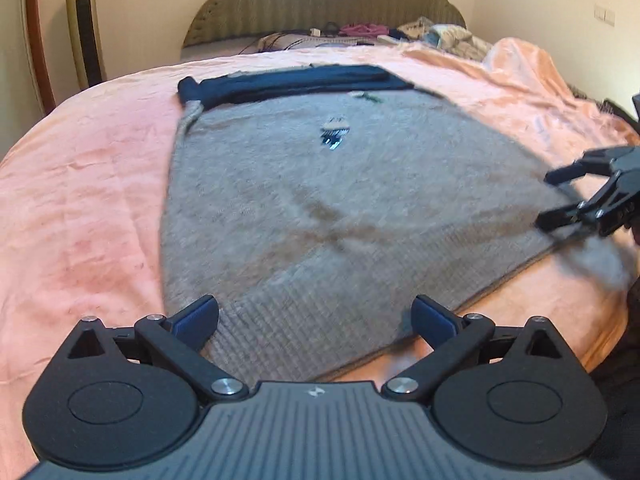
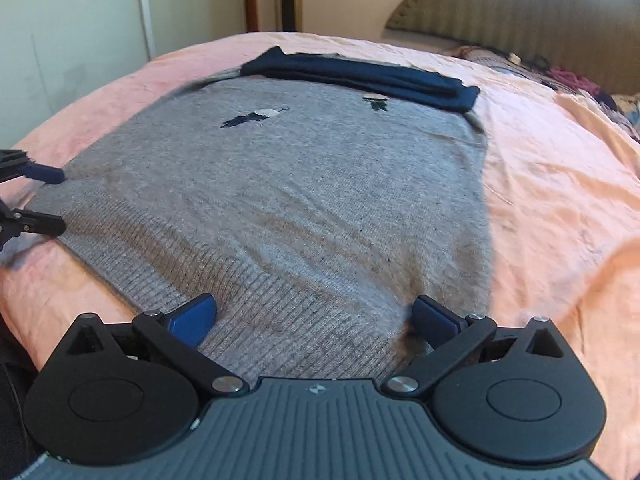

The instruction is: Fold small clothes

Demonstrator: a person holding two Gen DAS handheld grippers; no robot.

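A small grey knit sweater (image 1: pixel 320 200) lies flat on the pink bedspread (image 1: pixel 80 200), ribbed hem towards me, dark navy sleeves (image 1: pixel 296 82) folded across its far end. My left gripper (image 1: pixel 316 316) is open, its fingers over the hem's left corner. My right gripper (image 1: pixel 552 200) shows open at the hem's right corner. In the right wrist view the sweater (image 2: pixel 300 184) fills the middle, the navy sleeves (image 2: pixel 360 76) lie at the far end, my right gripper (image 2: pixel 316 316) is open over the hem, and my left gripper (image 2: pixel 56 200) is open at the left.
A padded headboard (image 1: pixel 320 4) stands behind the bed. Pillows and loose clothes (image 1: pixel 420 32) lie at the bed's head. A tall gold fan or heater (image 1: pixel 86 24) stands at the left wall. The bed's near edge (image 2: pixel 48 300) drops off below the hem.
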